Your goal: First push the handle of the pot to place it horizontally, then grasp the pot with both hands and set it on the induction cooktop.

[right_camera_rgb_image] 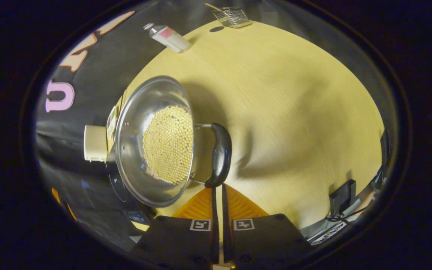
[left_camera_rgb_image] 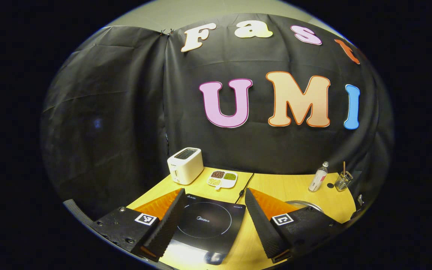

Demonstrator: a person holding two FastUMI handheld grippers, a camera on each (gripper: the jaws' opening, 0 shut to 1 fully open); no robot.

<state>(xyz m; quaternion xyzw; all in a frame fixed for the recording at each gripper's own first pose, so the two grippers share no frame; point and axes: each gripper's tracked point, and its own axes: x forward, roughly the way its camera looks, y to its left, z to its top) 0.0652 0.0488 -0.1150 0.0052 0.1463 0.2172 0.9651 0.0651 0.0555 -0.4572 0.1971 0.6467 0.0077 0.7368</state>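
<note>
In the right gripper view a steel pot [right_camera_rgb_image: 152, 138] with a dimpled bottom stands on the wooden table [right_camera_rgb_image: 283, 97]. Its black side handle [right_camera_rgb_image: 220, 153] faces my right gripper [right_camera_rgb_image: 218, 188]. That gripper is shut with nothing between its fingers, and its tips sit at the handle's near end, touching it or almost so. My left gripper [left_camera_rgb_image: 216, 192] is open and hovers low over the black induction cooktop [left_camera_rgb_image: 204, 225], which lies between its fingers. A strip of the pot's rim [left_camera_rgb_image: 306, 204] peeks out behind its right finger.
A white toaster [left_camera_rgb_image: 185, 165] and a divided snack dish [left_camera_rgb_image: 222, 179] stand behind the cooktop, with a cord [left_camera_rgb_image: 246, 183] running between. A bottle [left_camera_rgb_image: 318, 177] and a wire holder [left_camera_rgb_image: 342, 182] stand at the back right. A small black box [right_camera_rgb_image: 341, 197] sits near the table edge.
</note>
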